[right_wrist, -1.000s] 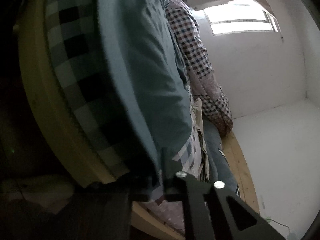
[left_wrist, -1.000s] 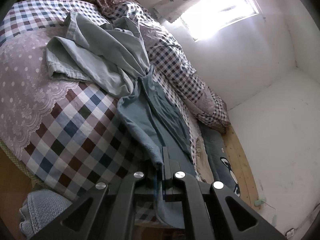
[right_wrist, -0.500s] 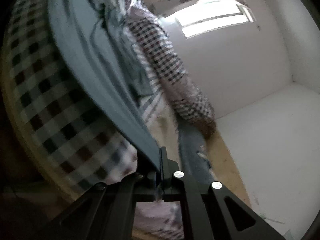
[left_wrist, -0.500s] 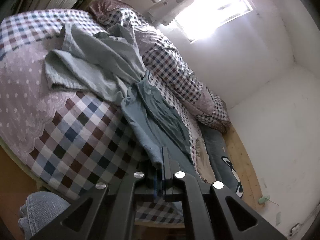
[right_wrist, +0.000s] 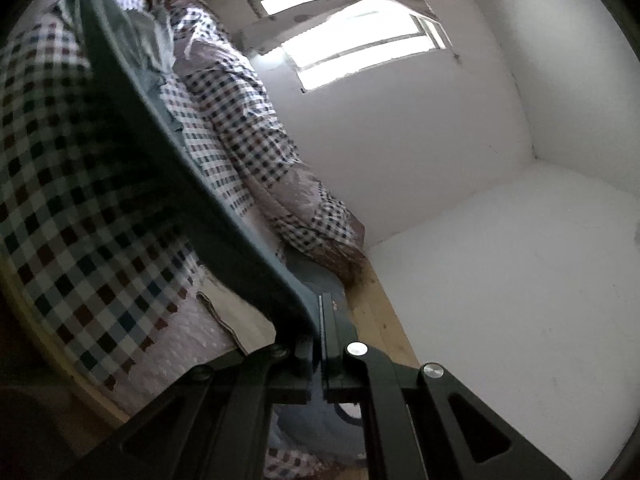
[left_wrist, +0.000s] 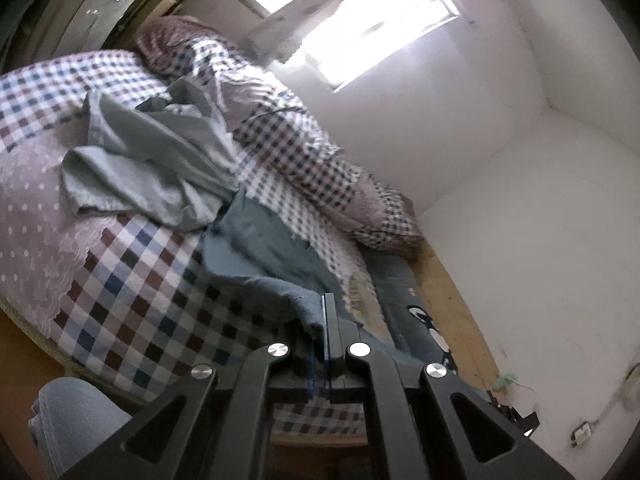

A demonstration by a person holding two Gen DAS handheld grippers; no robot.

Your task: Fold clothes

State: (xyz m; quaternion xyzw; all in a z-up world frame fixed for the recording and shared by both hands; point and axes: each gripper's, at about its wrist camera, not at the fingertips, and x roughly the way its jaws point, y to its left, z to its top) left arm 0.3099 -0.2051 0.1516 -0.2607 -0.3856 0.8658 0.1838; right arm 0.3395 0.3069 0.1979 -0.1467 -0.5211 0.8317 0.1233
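A blue-grey garment (left_wrist: 264, 252) lies stretched across the checked bedspread (left_wrist: 132, 280). My left gripper (left_wrist: 325, 308) is shut on its near edge, which is lifted off the bed. In the right wrist view the same garment (right_wrist: 224, 216) runs as a taut dark band from the upper left down to my right gripper (right_wrist: 321, 312), shut on another edge of it. A pale green garment (left_wrist: 152, 160) lies crumpled further up the bed, partly on top of the blue-grey one.
A rolled checked quilt (left_wrist: 312, 152) lies along the white wall under a bright window (left_wrist: 360, 24). A strip of wooden bed frame (left_wrist: 452, 292) and a dark printed cloth (left_wrist: 416, 316) sit beside the wall. A person's knee in blue-grey fabric (left_wrist: 68, 420) shows lower left.
Both grippers have risen, the right one more, lifting the blue-grey garment's edge off the bed. The right view climbed from beside the mattress to above it. The garment is pulled straighter.
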